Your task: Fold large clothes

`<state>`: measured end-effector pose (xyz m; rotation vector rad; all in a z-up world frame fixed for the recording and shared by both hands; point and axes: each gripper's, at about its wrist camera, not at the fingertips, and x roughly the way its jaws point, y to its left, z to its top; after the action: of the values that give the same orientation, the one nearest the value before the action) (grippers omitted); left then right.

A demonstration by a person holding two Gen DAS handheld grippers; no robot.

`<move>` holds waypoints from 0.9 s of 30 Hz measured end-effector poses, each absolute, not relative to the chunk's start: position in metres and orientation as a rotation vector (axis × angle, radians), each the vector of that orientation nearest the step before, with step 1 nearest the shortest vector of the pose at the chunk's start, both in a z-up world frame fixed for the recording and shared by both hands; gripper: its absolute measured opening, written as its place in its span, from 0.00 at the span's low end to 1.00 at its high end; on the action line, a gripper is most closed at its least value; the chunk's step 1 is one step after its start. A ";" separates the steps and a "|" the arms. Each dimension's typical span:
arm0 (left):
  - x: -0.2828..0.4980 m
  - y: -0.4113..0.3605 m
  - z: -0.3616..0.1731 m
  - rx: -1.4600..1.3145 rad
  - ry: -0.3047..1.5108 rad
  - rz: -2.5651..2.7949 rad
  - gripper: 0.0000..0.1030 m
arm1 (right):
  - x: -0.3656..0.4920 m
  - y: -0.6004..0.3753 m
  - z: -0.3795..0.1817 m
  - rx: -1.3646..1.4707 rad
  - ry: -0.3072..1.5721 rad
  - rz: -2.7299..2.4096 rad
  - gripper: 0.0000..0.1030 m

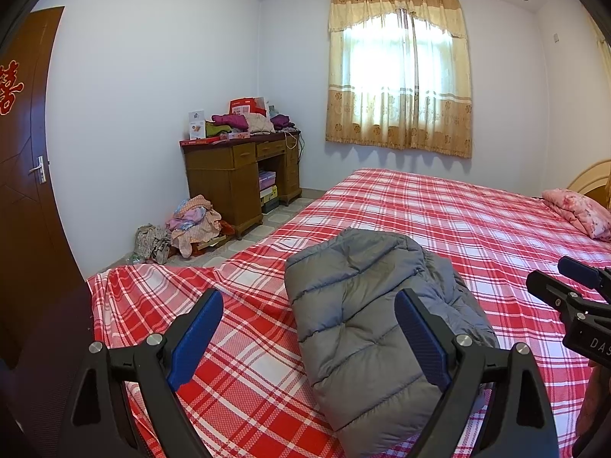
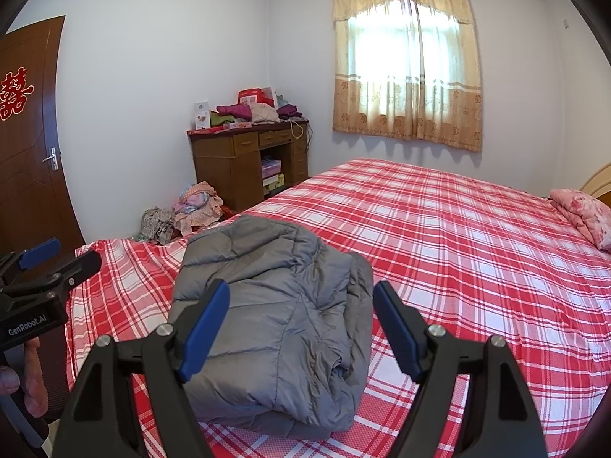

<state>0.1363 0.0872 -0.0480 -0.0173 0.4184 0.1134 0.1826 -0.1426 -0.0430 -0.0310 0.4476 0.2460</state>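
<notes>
Your grey padded jacket (image 2: 271,320) lies on the bed (image 2: 477,252), near the foot-end edge closest to you, gathered into a compact bundle of several layers. I judge the folding to be essentially done: no sleeve trails loose and the outline is roughly rectangular. What may remain is tidying. The right-hand edge of the bundle is rumpled, with layers bulging and not aligned, and a final press or straightening there would be reasonable.

Your left gripper (image 1: 309,339) has its jaws spread wide and holds nothing; it hangs above the jacket's left portion and the plaid sheet. Your right gripper (image 2: 301,328) is likewise released and empty, with its jaws standing apart on either side of the bundle as seen from its camera. I cannot tell whether either pad touches the fabric.

Differences between the 2 views:
1. The right wrist view shows the rumpled right edge with its stacked layers. The left wrist view shows mostly the smoother quilted top.
2. The right wrist view shows your hand (image 2: 23,378) on the other handle at the left border. The left wrist view shows no such hand clearly.
3. Both views show the cluttered desk (image 2: 248,160), the pile of clothes (image 2: 198,206) on the floor, and the pink pillow (image 2: 584,213) at the headboard end, well apart from the jacket.
</notes>
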 end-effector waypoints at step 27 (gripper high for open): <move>0.139 0.087 -0.051 -0.011 0.431 0.112 0.89 | 0.182 -0.138 -0.046 -0.021 0.461 0.254 0.78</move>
<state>0.1390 0.0868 -0.0512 -0.0106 0.4313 0.1118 0.1820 -0.1378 -0.0461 -0.0210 0.4611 0.2543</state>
